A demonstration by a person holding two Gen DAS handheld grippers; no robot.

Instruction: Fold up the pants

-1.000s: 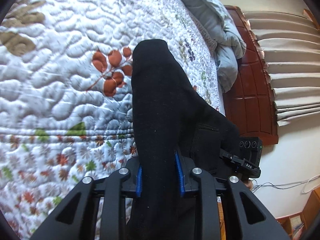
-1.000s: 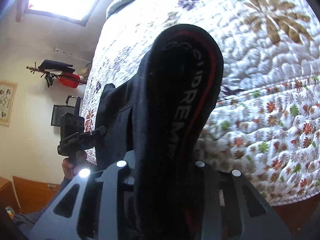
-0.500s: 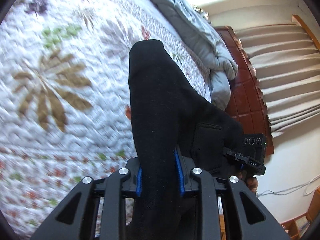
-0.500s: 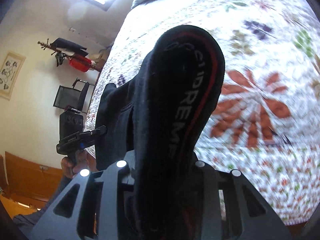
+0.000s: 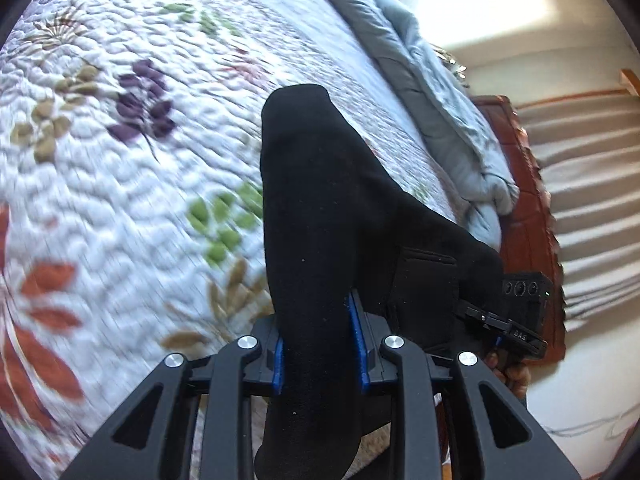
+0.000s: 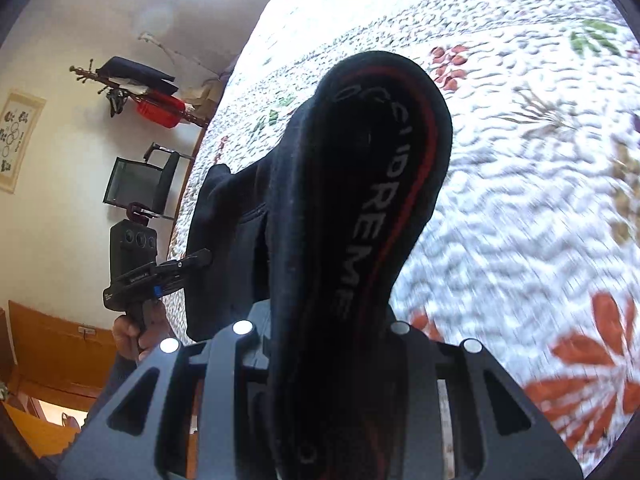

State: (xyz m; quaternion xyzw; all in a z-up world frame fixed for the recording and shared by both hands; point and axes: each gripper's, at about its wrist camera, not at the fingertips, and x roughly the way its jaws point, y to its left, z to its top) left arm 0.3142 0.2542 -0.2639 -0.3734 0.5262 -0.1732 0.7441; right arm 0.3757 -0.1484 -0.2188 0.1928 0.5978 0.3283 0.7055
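Left gripper [image 5: 320, 344] clamped on black pants [image 5: 320, 200]; right gripper [image 6: 328, 344] likewise pinching waistband [image 6: 384, 184] (red stripe, white lettering). Pants held up between both, above quilt [image 5: 120, 160], cloth bunched over fingers. Change over last second: quilt pattern slid past in both views, background blurred, grips unchanged. Judgement: garment being carried farther over bed for laying flat; fold not yet begun.
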